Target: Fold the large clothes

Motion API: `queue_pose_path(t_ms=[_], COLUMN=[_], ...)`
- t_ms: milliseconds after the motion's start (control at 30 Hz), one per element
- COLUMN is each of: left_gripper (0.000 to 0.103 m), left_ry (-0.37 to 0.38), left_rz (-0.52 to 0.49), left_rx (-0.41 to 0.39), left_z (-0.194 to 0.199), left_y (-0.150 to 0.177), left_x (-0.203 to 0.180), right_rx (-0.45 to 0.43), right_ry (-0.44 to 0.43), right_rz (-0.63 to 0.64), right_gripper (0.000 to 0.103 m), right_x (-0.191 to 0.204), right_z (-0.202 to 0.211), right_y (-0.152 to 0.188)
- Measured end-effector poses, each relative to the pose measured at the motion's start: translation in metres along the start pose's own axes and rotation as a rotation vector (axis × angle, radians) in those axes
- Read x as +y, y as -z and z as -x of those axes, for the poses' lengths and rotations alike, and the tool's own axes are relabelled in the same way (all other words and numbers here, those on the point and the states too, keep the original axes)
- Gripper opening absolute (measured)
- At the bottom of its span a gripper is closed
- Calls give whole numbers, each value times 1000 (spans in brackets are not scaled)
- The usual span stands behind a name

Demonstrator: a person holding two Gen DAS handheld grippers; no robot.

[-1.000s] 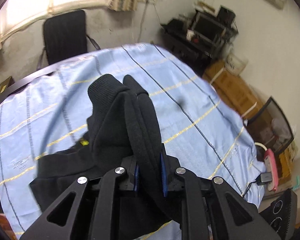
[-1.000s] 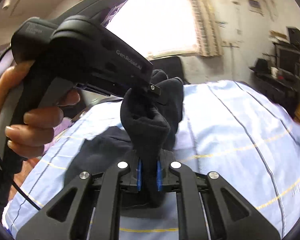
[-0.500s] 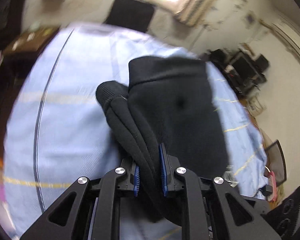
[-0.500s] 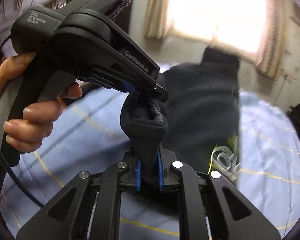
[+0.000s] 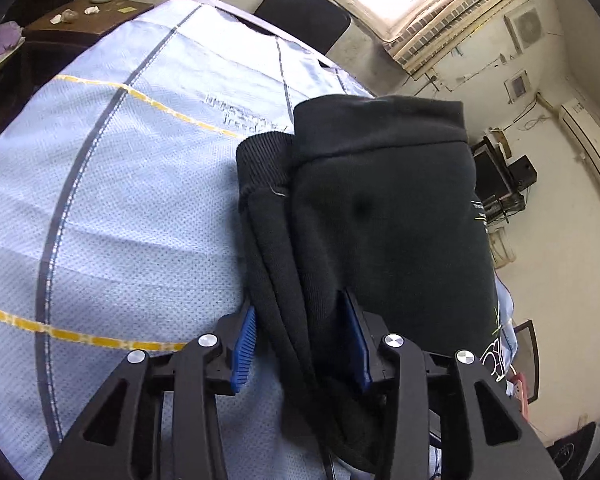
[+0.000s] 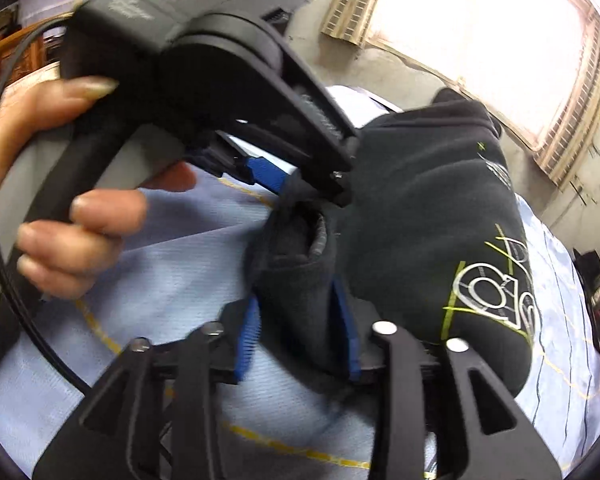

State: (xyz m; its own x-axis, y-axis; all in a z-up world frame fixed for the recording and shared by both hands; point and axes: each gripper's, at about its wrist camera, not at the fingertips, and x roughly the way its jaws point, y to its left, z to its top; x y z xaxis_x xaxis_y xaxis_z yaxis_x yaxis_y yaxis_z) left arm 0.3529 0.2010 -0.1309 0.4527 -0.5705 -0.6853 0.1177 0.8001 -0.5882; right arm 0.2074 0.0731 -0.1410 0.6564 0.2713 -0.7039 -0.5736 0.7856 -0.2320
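Note:
A black sweatshirt with a white and yellow-green print lies folded over on the light blue checked sheet. My left gripper has its jaws parted around a thick bundle of ribbed black fabric; its blue pads stand apart. In the right wrist view the sweatshirt fills the right side. My right gripper is parted around another fold of it, one pad clear of the cloth. The left gripper body, held by a hand, is just ahead.
A black chair stands behind the table under a bright window. A dark side table with small objects is at far left. Shelving with electronics lines the right wall.
Both grippers have opened from a tight clamp to parted jaws. The sweatshirt has swung over and now lies folded on the sheet.

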Motion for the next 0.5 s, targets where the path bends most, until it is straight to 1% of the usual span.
queue_pose_path(t_ms=[33, 67, 100, 167, 233, 267, 300, 333, 367, 400, 467, 500], left_gripper=[41, 42, 42, 42, 40, 39, 39, 39, 39, 39, 39, 39], left_ry=[0, -4, -8, -33, -87, -113, -140, -163, -178, -175, -156, -152], left_rz=[-2, -6, -10, -20, -33, -39, -44, -48, -53, -60, -97, -115], left_rx=[-7, -19, -30, -58, -105, -130, -159, -188, -221, -235, -262, -266], left_z=[2, 7, 11, 23, 37, 44, 51, 60, 70, 75, 85, 87], left_y=[1, 2, 3, 7, 12, 13, 16, 18, 21, 21, 23, 24], left_x=[1, 0, -1, -2, -4, -7, -10, -14, -21, -27, -49, -57], right_rx=[-19, -36, -49, -78, -103, -119, -140, -151, -158, -163, -167, -172], right_ry=[-37, -79, -106, -154, -182, -189, -190, -188, -191, -200, -210, -195], right_rz=[-4, -17, -29, -55, -84, -103, -132, -153, -182, -217, -277, -308], right_gripper=[49, 50, 51, 52, 51, 51, 45, 32, 26, 19, 17, 17], right_x=[0, -3, -23, -36, -48, -61, -76, -82, -96, -107, -126, -134], right_z=[8, 16, 21, 42, 63, 73, 85, 96, 103, 111, 116, 116], right_y=[5, 7, 13, 20, 27, 30, 35, 38, 39, 40, 36, 32])
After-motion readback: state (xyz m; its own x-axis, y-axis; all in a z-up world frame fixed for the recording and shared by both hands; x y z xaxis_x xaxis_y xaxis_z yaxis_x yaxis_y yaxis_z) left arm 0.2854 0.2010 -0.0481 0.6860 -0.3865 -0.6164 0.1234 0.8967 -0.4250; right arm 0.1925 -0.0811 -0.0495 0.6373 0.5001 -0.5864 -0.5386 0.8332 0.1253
